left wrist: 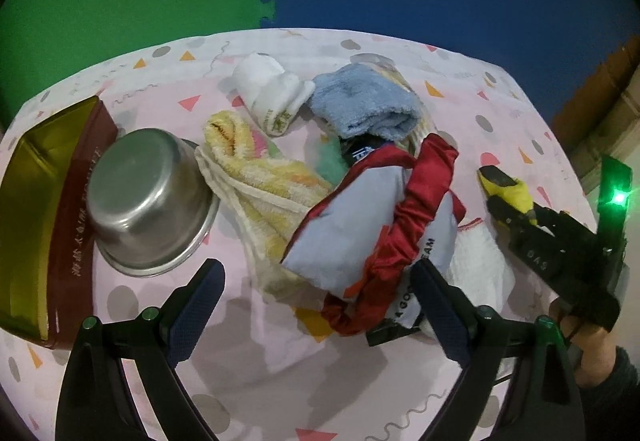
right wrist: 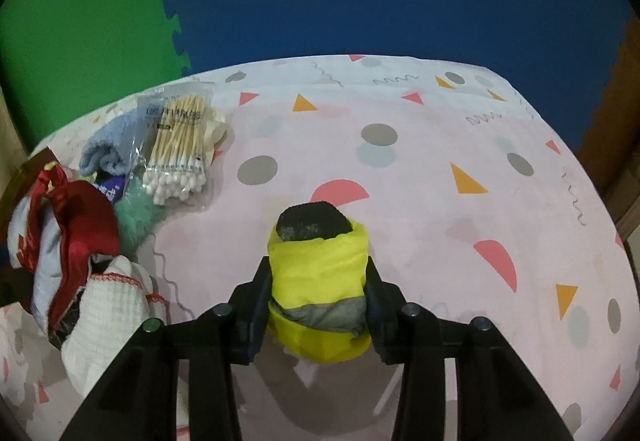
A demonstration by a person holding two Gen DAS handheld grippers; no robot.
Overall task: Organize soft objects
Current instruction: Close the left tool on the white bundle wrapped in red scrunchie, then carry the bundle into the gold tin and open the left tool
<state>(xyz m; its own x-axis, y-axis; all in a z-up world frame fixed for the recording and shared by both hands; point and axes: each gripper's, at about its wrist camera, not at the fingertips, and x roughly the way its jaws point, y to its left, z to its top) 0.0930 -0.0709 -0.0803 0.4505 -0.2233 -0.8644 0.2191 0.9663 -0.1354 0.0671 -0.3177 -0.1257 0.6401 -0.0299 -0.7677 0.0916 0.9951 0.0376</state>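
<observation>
Right fingers (right wrist: 318, 305) are clamping a rolled yellow bundle (right wrist: 320, 281) with a grey band and a dark end, pads pressing on both of its sides; the bundle is sitting just above the table (right wrist: 440, 169), which is wearing a pink cloth of dots and triangles. In the left wrist view the same bundle is showing at 3 o'clock, poking out of my right tool.

Left fingers (left wrist: 316, 301) are standing wide apart, nothing pinched, hanging over the near edge of the soft pile. Right pad is sitting against a red-trimmed grey cloth bag (left wrist: 360, 237), or just beside it; the fisheye is not letting me tell.

Pile, read from the bag in the left view:
- yellow striped towel (left wrist: 256, 177) lying at 9 o'clock, touching it
- blue fluffy cloth (left wrist: 364, 105) lying at 12 o'clock
- white rolled cloth (left wrist: 272, 93) lying at 11 o'clock
- white waffle cloth (left wrist: 480, 253) lying at 3 o'clock, partly under the bag

Steel bowl (left wrist: 148, 201) is resting upside down at 9 o'clock of the towel, leaning on a gold and maroon box (left wrist: 44, 225).

A packet of cotton swabs (right wrist: 176, 149) is lying at 10 o'clock in the right view, next to the pile.
</observation>
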